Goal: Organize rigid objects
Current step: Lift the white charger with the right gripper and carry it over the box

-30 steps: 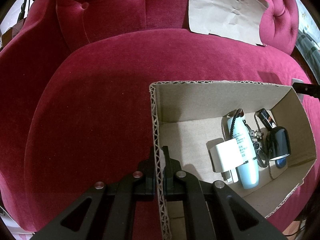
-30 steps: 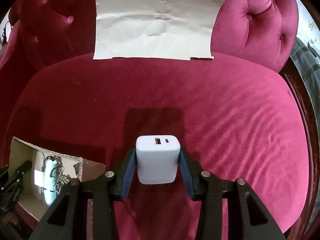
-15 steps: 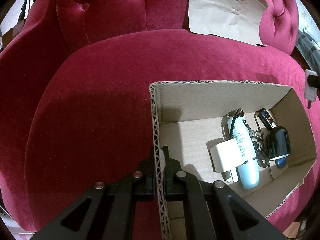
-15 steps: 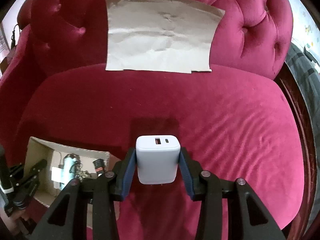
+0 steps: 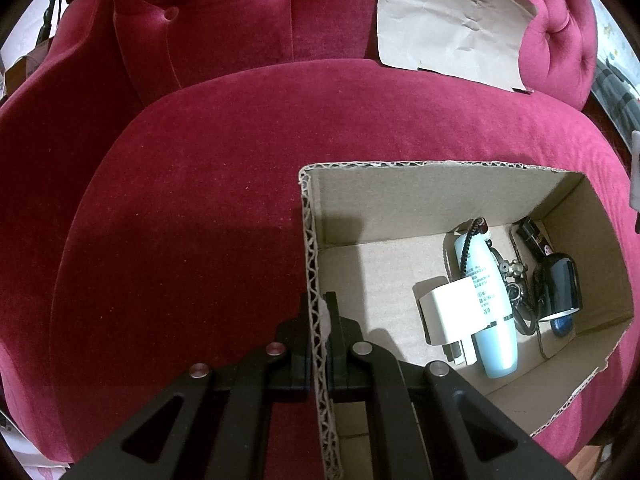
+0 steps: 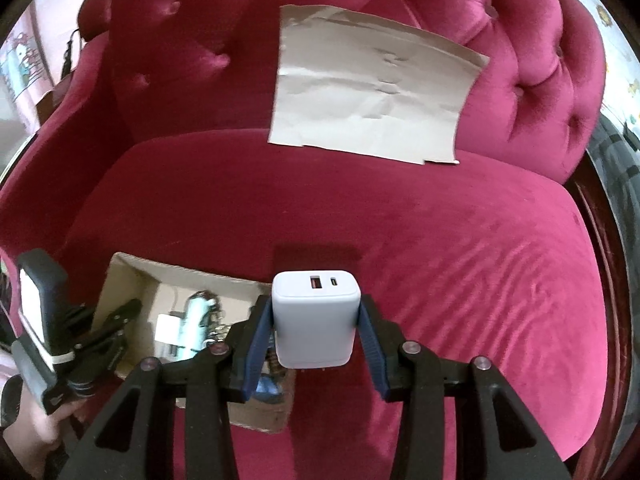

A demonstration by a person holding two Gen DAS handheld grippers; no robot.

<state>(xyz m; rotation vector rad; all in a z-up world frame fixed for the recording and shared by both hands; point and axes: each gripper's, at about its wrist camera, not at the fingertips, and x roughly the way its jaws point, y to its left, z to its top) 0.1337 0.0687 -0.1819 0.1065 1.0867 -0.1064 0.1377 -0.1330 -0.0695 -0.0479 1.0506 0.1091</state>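
While hanging over the red velvet seat cushion (image 6: 460, 248), the white USB charger (image 6: 315, 318) is sitting clamped between the blue pads of the right gripper (image 6: 316, 332), ports up, just beside the right wall of the cardboard box (image 5: 440, 200). The left gripper (image 5: 319, 316) is pinching the box's near-left corrugated wall, jaws closed on its edge. Inside the box, a white plug adapter (image 5: 448, 314), a pale blue tube (image 5: 490, 304) and a black glossy object (image 5: 560, 288) are crowding the right half, leaving bare floor at the left. A brown paper sheet (image 6: 372, 88) is leaning against the tufted backrest.
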